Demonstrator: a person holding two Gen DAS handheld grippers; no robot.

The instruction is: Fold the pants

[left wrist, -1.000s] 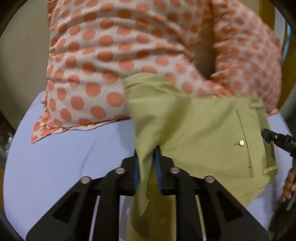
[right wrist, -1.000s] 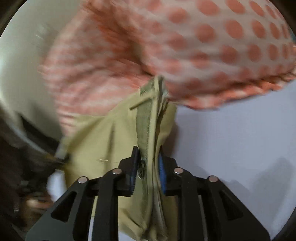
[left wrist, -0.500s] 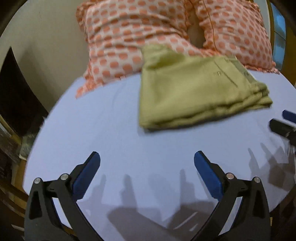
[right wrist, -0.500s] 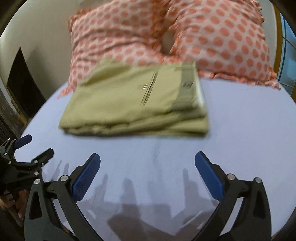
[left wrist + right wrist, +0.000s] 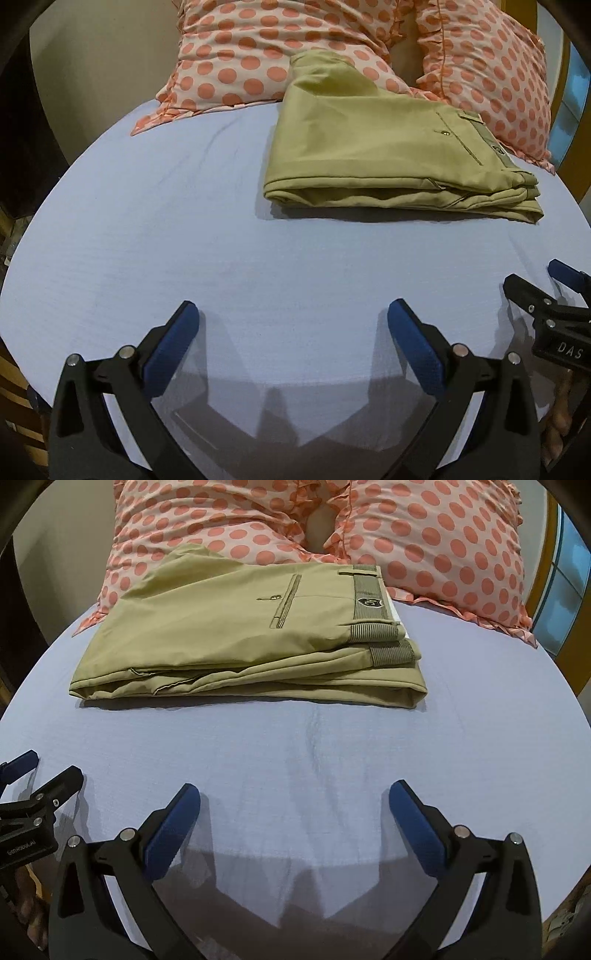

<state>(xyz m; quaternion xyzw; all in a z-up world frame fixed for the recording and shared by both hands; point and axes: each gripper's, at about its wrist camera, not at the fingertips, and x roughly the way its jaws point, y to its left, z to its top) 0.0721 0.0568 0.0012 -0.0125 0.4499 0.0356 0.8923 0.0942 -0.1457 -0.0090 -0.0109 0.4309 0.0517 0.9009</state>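
Now both tools (image 5: 291, 317) (image 5: 293, 797) have released the folded pants (image 5: 251, 635).

both hand-held grippers, left (image 5: 291, 317) and right (image 5: 295, 799), released the pants (image 5: 251, 635), opened and withdrew.

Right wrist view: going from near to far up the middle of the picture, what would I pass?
The right gripper with its blue-padded black fingers spread open → bare lavender bedsheet → folded khaki-green pants → orange polka-dot pillows against the headboard end.
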